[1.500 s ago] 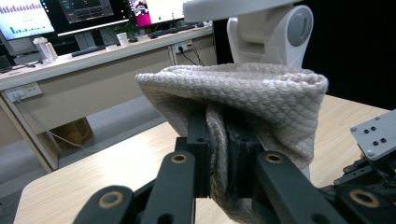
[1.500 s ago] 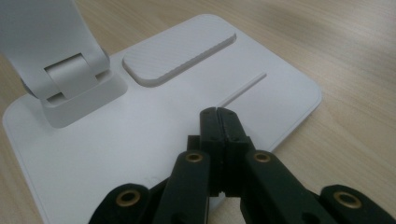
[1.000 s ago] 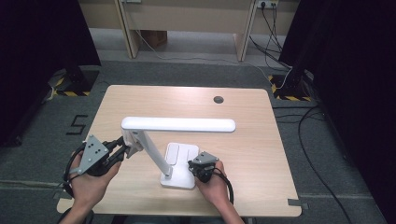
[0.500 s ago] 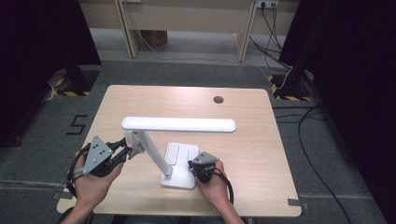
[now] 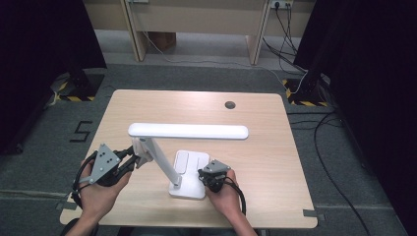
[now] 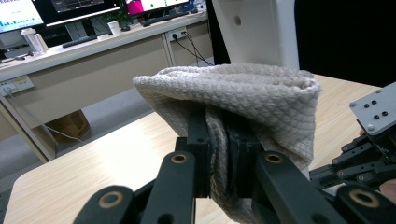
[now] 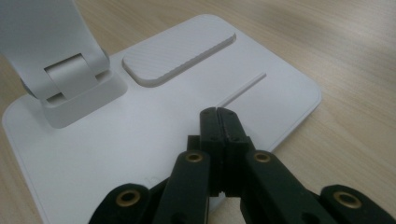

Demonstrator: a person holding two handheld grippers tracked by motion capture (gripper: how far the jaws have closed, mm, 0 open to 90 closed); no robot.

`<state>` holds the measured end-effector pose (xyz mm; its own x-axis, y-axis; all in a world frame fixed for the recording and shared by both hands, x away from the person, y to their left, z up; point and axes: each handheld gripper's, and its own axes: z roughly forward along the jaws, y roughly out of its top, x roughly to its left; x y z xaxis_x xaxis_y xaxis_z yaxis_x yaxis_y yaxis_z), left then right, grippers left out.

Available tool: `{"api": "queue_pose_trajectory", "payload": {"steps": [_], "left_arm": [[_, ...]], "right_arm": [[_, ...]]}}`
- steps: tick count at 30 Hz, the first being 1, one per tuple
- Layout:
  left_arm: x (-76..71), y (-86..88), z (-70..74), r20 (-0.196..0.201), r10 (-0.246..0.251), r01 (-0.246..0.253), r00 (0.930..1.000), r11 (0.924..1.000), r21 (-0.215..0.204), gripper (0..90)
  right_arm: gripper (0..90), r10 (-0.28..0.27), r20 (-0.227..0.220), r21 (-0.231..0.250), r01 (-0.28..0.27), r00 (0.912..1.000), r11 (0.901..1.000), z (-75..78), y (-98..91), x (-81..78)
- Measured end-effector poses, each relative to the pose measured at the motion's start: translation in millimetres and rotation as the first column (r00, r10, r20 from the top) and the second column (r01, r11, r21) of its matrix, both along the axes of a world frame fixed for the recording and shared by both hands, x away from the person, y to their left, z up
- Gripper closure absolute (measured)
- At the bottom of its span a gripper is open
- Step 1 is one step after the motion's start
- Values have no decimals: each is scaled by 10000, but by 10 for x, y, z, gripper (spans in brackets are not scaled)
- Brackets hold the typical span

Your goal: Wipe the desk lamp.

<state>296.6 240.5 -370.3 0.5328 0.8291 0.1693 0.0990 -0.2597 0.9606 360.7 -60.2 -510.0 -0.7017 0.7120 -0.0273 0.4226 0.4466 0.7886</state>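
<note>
Your left gripper (image 6: 217, 154) pinches a cloth (image 6: 233, 93) against the lamp (image 5: 169, 169) arm; your closed, empty right gripper (image 7: 218, 116) pins its base. Push hard, and the lamp could tip.

grey carpet floor (image 5: 59, 123) around a wooden table (image 5: 275, 142); long desk (image 5: 196, 14) behind, black curtains (image 5: 44, 49) at both sides.

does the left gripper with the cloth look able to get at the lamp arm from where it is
Probably yes: the left gripper, shut on the grey cloth, sits right beside the lamp arm, with nothing between them.
</note>
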Motion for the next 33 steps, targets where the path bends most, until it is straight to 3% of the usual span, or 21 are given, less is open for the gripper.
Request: {"api": "queue_pose_trajectory", "payload": {"steps": [33], "left_arm": [[8,-22,-141,-279,-63,58,9996,9998,-196,817]], "right_arm": [[900,-19,-40,7,19,10000,10000,1,0,-2]]}}
